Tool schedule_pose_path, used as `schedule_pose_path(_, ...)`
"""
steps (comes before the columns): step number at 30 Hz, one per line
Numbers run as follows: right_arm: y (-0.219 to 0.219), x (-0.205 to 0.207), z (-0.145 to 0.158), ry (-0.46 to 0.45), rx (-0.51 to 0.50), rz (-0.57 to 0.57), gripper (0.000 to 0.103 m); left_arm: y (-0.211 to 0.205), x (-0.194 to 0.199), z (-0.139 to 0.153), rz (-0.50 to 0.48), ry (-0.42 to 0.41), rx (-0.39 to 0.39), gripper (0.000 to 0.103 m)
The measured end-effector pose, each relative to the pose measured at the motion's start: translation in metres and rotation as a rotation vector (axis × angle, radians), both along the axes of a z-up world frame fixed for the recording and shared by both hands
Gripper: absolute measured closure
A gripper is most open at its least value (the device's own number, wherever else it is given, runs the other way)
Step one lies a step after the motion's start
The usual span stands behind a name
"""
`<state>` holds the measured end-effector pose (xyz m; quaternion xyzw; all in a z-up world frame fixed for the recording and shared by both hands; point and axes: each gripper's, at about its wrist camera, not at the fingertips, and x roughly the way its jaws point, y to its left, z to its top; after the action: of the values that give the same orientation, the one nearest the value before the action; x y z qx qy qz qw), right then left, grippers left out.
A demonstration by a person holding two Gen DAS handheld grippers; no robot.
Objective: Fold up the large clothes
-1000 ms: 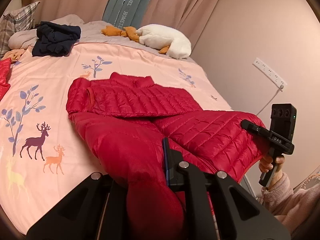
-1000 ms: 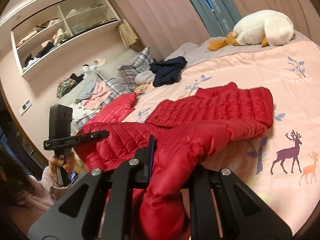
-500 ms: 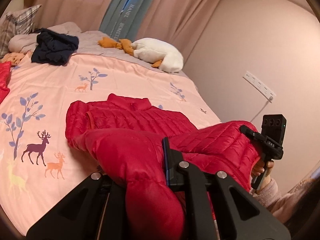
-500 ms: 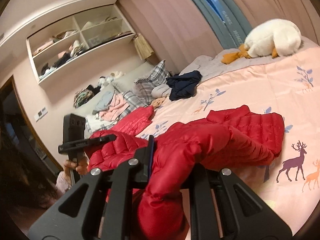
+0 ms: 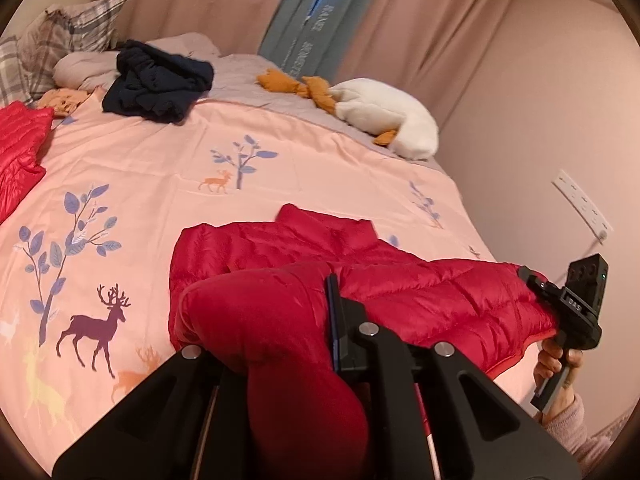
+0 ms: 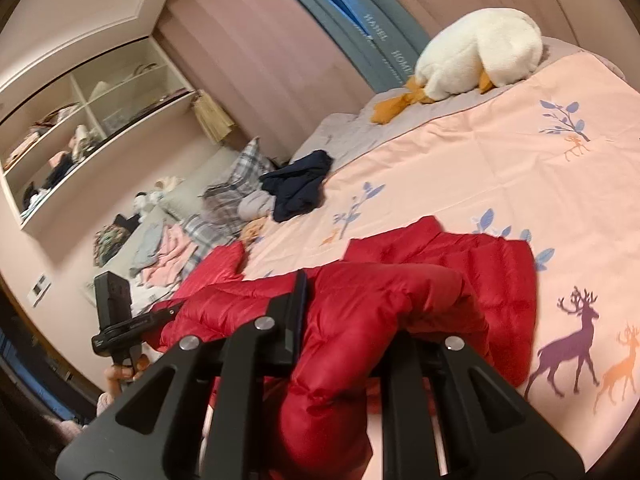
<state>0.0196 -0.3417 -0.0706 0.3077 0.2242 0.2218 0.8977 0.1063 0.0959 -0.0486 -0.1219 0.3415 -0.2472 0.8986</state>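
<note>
Since a second ago the lifted hem half of the red down jacket has been carried toward the collar, covering more of the flat half. Left gripper jaws are clamped on a bunched red fold; right gripper jaws likewise clamped on jacket fabric. Fabric hides the fingertips in both wrist views. The jacket lies on the near part of the bed, long axis running away from the grippers, collar pointing to the far side. Its lower edge is cut off behind the jaws. Farther off: a dark blue garment, a white plush goose, curtains.
</note>
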Motion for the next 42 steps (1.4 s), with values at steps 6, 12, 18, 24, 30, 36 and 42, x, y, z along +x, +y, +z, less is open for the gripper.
schedule_pose_path(6,-0.001,0.037,-0.011,0.042,-0.020,-0.036,0.089,-0.009,0.028,-0.011,0.037,0.030,0.027,0.093)
schedule_pose_path(12,0.000,0.073,-0.028,0.108,-0.052,-0.069,0.089,-0.024,0.056,-0.029,0.069,0.059,0.108,0.093)
schedule_pose_path(18,0.002,0.100,-0.044,0.162,-0.080,-0.086,0.089,-0.034,0.079,-0.048,0.092,0.100,0.165,0.093)
schedule_pose_path(24,0.002,0.121,-0.058,0.210,-0.091,-0.098,0.088,-0.045,0.091,-0.058,0.103,0.108,0.233,0.092)
schedule_pose_path(30,0.002,0.135,-0.068,0.254,-0.100,-0.103,0.088,-0.054,0.100,-0.067,0.109,0.106,0.295,0.090)
schedule_pose_path(36,0.003,0.145,-0.075,0.284,-0.111,-0.103,0.088,-0.058,0.107,-0.076,0.110,0.117,0.316,0.089)
schedule_pose_path(42,0.003,0.151,-0.083,0.307,-0.111,-0.102,0.088,-0.059,0.110,-0.081,0.109,0.120,0.329,0.088)
